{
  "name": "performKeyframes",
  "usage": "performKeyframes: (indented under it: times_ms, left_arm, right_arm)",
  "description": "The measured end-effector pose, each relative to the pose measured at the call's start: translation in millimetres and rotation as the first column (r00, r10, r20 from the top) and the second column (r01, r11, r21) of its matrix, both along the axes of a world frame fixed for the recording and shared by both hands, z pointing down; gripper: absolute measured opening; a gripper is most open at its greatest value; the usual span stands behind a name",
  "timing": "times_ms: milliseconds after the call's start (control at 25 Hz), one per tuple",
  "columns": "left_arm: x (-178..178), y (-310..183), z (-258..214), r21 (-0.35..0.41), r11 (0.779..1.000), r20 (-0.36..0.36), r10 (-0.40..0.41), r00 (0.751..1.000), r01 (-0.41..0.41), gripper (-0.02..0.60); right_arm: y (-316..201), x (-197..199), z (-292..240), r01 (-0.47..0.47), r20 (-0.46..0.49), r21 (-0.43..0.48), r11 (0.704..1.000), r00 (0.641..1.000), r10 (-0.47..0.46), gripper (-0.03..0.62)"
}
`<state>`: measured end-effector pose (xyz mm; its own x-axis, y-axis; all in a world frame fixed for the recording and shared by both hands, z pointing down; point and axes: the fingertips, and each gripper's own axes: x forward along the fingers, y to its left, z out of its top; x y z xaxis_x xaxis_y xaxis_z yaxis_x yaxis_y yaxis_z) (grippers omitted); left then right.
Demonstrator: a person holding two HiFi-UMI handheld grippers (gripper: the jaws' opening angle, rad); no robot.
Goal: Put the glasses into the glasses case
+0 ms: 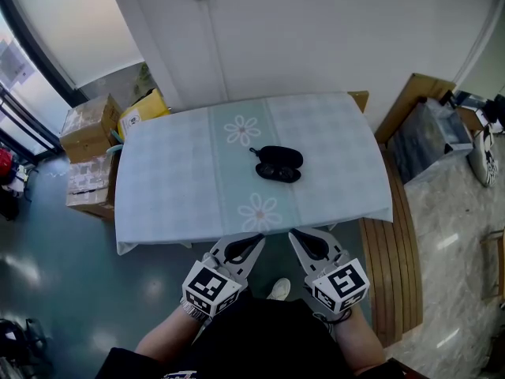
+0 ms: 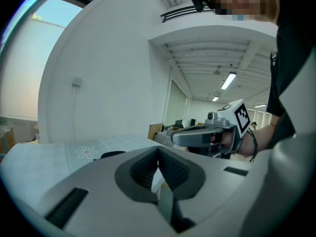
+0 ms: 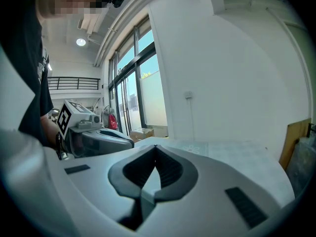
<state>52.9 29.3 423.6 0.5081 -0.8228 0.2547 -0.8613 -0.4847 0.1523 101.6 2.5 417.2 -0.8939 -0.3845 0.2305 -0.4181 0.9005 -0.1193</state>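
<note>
Here, left tool (image 1: 254, 241) and right tool (image 1: 297, 236) closed, empty, glasses (image 1: 278, 173) well ahead, untouched.

The left gripper (image 1: 254, 239) and right gripper (image 1: 293, 235) are grey with black ribbed pads (image 2: 174, 169). Each bears a white cube (image 1: 210, 287) with black square markers. The top (image 1: 260, 338) is black.

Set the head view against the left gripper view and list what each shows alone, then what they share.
Head view only: cardboard boxes left of the table, a wooden bench, and the glasses lying beside the glasses case. Left gripper view only: ceiling lights overhead. Both: the flowered table, the left gripper, shut and empty, and the right gripper.
</note>
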Motion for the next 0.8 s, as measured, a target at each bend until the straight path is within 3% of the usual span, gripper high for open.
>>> performKeyframes:
  times_ms: [800]
  left_arm:
    - [5.4,2.8,1.4,0.004,1.0,0.0,-0.011,1.0,0.011,0.028]
  right_arm:
    - [1.3,4.7,3.4,0.004,0.01,-0.008,1.0,1.0,-0.004,0.022]
